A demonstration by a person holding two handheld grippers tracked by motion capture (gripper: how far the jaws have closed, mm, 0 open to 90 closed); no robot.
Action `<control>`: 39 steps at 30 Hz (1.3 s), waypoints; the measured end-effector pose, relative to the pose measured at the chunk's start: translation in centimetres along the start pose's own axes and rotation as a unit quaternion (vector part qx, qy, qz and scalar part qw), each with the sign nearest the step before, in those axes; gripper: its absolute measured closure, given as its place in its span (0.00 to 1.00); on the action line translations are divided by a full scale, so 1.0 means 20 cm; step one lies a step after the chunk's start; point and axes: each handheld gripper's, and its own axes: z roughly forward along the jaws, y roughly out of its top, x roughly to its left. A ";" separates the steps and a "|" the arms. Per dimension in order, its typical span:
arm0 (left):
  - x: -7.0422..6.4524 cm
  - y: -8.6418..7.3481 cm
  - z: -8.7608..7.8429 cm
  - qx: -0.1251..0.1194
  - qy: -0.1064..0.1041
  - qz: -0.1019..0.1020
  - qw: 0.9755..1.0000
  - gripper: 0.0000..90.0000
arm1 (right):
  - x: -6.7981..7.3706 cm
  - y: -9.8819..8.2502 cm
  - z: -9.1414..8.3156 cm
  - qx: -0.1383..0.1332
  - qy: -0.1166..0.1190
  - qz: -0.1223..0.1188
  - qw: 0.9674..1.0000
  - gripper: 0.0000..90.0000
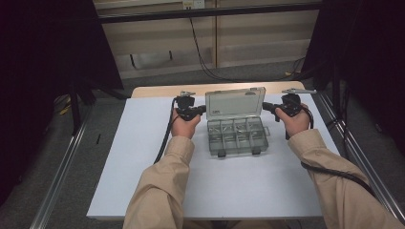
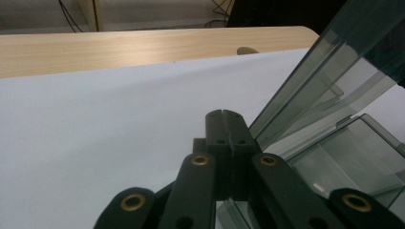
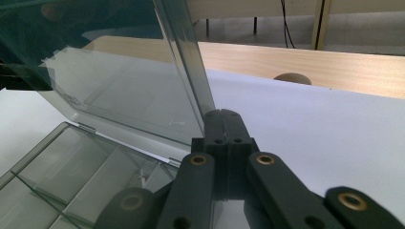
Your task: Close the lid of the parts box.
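A clear plastic compartment box (image 1: 236, 137) lies open in the middle of the white sheet, its lid (image 1: 235, 101) standing upright at the back. My left gripper (image 1: 204, 109) is at the lid's left edge and my right gripper (image 1: 264, 105) at its right edge. In the left gripper view the jaws (image 2: 223, 114) are shut together, with the lid (image 2: 329, 71) rising just to their right above the tray (image 2: 353, 157). The right gripper view has the shut jaws (image 3: 222, 113) beside the lid (image 3: 119, 81), over the empty-looking compartments (image 3: 71, 162). Nothing shows between either pair of jaws.
The white sheet (image 1: 143, 152) covers a wooden table (image 1: 157, 89) whose far edge shows. Metal rails (image 1: 62, 171) run along both sides. Cables trail from each gripper, and more lie on the floor (image 1: 210, 71) beyond the table.
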 end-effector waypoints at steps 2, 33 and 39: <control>0.00 -0.01 -0.01 0.006 -0.001 0.003 1.000 1.00 | 0.00 0.00 0.00 0.000 0.000 -0.003 1.000 1.00; -0.01 0.03 -0.08 -0.005 -0.028 0.011 1.000 1.00 | 0.03 0.04 -0.05 0.005 0.004 -0.025 1.000 1.00; -0.02 0.05 -0.11 -0.006 -0.034 0.018 0.999 1.00 | 0.04 0.09 -0.07 -0.006 0.002 -0.028 1.000 1.00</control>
